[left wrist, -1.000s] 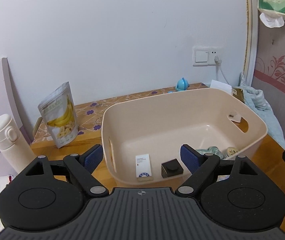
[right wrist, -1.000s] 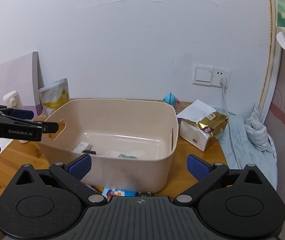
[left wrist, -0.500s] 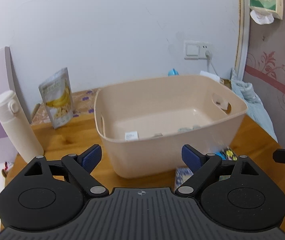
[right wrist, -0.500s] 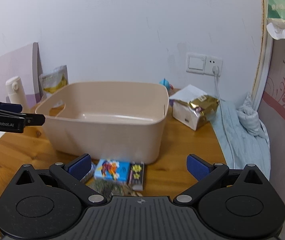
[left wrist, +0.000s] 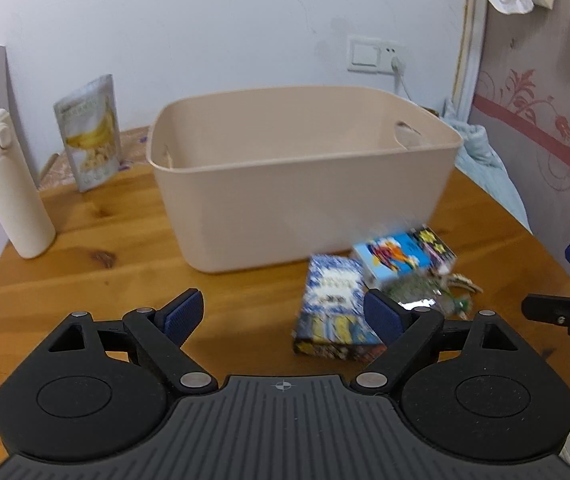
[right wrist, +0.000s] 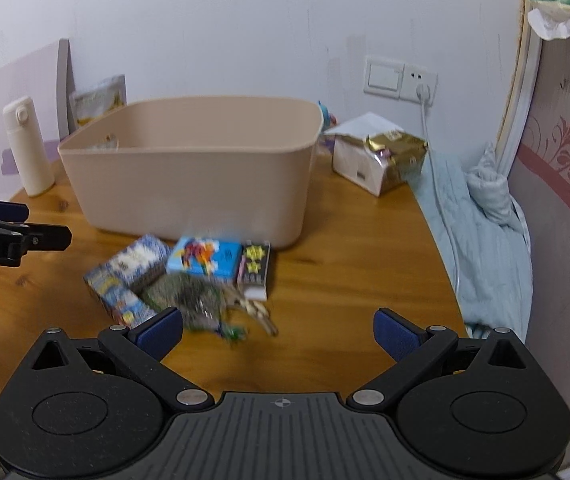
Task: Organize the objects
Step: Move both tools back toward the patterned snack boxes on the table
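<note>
A beige plastic bin (left wrist: pixel 301 184) (right wrist: pixel 189 184) stands on the round wooden table (left wrist: pixel 105 240). In front of it lie a blue patterned box (left wrist: pixel 335 308) (right wrist: pixel 125 276), a light blue box with a cartoon figure (left wrist: pixel 403 258) (right wrist: pixel 205 260), a green foil packet (right wrist: pixel 189 296) and a small toy figure (right wrist: pixel 255 312). My left gripper (left wrist: pixel 283 314) is open and empty, just left of the blue patterned box. My right gripper (right wrist: pixel 279 330) is open and empty, near side of the pile. The bin's inside is hidden.
A white bottle (left wrist: pixel 9 184) and a banana-chip pouch (left wrist: pixel 89 132) stand left of the bin. A gold-topped tissue pack (right wrist: pixel 381 160) lies right of it, by a light blue cloth (right wrist: pixel 481 224) off the table's right edge. A wall socket (right wrist: pixel 401 80) is behind.
Both grippers have pulled back and lowered from above the bin toward the table's near side. The bin's inside went out of sight and the pile of boxes in front came into view.
</note>
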Motion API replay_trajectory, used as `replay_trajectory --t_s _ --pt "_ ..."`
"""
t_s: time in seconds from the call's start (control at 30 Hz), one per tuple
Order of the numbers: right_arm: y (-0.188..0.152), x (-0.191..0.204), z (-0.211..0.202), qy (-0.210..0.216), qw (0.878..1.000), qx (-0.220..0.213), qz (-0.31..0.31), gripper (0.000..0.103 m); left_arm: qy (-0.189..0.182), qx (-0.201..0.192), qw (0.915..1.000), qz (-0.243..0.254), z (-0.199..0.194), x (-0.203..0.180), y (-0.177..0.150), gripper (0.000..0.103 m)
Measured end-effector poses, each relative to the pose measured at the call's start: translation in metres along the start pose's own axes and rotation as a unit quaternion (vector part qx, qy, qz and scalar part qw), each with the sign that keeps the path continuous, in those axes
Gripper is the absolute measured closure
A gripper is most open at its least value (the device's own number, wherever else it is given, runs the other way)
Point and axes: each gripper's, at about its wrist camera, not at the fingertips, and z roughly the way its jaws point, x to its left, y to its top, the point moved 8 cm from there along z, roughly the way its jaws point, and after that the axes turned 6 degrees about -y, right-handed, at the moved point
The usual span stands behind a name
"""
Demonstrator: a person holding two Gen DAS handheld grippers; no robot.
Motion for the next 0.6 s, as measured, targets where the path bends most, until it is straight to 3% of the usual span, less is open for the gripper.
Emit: replay_trajectory --t_s 0.3,0.6 --pt "-0.027 -0.006 0.012 -0.012 1.000 0.025 0.002 0.000 -0.013 0.024 0.9996 0.008 0.025 -0.032 -0.018 0.014" --pt "-0.039 -0.007 0.031 -0.026 0.999 0.031 -0.002 0.000 0.007 0.025 0.9997 -0.004 0.042 -0.057 -0.017 0.014"
